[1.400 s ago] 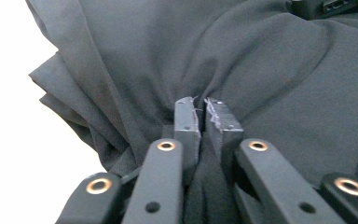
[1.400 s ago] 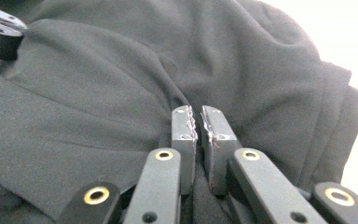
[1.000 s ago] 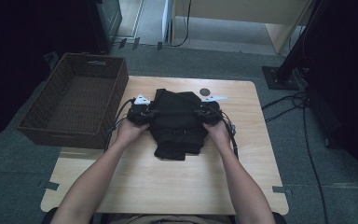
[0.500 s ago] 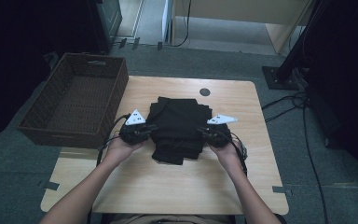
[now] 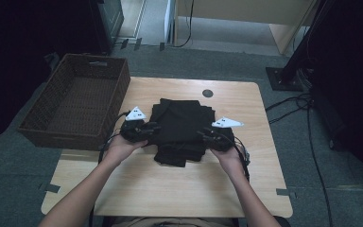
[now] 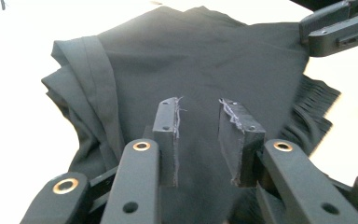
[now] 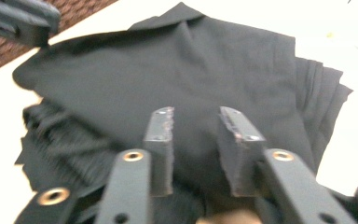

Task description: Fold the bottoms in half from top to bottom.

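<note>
In the high view, a folded black garment [image 5: 179, 127] is lying at the middle of the wooden table [image 5: 246, 189], just right of the wicker basket [image 5: 75, 106]. The left gripper [image 5: 147, 130] and right gripper [image 5: 207, 137] are flanking its side edges.

In the left gripper view, the jaws have just been opening and are standing apart over the garment [image 6: 196, 60], pinching nothing; the cloth is looking soft and limp, with stacked folds along one edge.

In the right gripper view, the jaws have likewise just been opening and are hanging apart above the fabric [image 7: 177, 65]. It probably weighs little and will sag, so gripping through all layers at both side edges seems safest.
</note>
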The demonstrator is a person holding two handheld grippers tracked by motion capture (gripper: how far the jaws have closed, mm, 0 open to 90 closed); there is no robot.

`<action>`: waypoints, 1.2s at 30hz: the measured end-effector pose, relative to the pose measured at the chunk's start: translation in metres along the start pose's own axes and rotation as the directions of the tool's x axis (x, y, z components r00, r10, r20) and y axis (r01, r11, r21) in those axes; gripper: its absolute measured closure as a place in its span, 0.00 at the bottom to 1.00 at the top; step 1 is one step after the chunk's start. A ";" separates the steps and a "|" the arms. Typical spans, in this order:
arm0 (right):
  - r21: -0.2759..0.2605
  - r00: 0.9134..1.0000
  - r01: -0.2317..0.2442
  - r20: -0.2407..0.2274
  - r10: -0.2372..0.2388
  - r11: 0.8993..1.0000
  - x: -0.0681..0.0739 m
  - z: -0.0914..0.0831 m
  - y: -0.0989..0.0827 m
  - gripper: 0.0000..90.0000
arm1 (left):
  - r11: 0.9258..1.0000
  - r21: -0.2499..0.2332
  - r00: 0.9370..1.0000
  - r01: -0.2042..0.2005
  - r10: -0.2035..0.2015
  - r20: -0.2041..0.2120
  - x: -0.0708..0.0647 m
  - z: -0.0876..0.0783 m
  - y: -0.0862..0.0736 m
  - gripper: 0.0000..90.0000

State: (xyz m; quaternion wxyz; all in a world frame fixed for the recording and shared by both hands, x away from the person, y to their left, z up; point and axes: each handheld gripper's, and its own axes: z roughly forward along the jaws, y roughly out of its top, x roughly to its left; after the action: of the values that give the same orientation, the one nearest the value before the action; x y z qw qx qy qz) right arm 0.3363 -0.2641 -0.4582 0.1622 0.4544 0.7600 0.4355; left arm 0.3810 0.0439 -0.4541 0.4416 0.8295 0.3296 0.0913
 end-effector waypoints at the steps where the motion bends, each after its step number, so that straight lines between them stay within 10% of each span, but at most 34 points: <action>1: 0.004 1.000 -0.009 -0.005 0.009 1.000 -0.001 0.005 0.002 0.65 | 1.000 0.012 1.000 0.006 -0.006 0.005 0.001 0.006 -0.001 0.73; 13: 0.102 1.000 -0.005 -0.003 0.006 0.995 0.008 0.050 -0.023 0.63 | 0.993 0.110 0.999 0.050 -0.051 0.004 0.003 0.045 -0.028 0.58; 25: 0.080 0.999 0.025 0.044 -0.028 0.997 0.005 0.066 -0.027 0.88 | 0.996 0.086 0.998 -0.035 0.038 -0.040 -0.006 0.062 -0.029 0.96; 32: 0.092 0.996 0.022 0.082 -0.030 0.995 -0.006 0.080 -0.012 0.90 | 0.996 0.055 0.996 0.077 -0.073 -0.056 0.011 0.067 -0.015 1.00; 36: 0.072 0.997 -0.024 0.074 0.019 0.997 -0.009 0.069 0.001 0.92 | 0.998 0.001 0.997 0.064 -0.064 -0.049 0.008 0.049 -0.005 1.00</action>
State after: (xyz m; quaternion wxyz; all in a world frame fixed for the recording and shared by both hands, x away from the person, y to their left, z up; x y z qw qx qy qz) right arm 0.3861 -0.2360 -0.4976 0.1684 0.4838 0.7640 0.3924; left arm 0.4061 0.0182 -0.4885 0.4351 0.8164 0.3670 0.0971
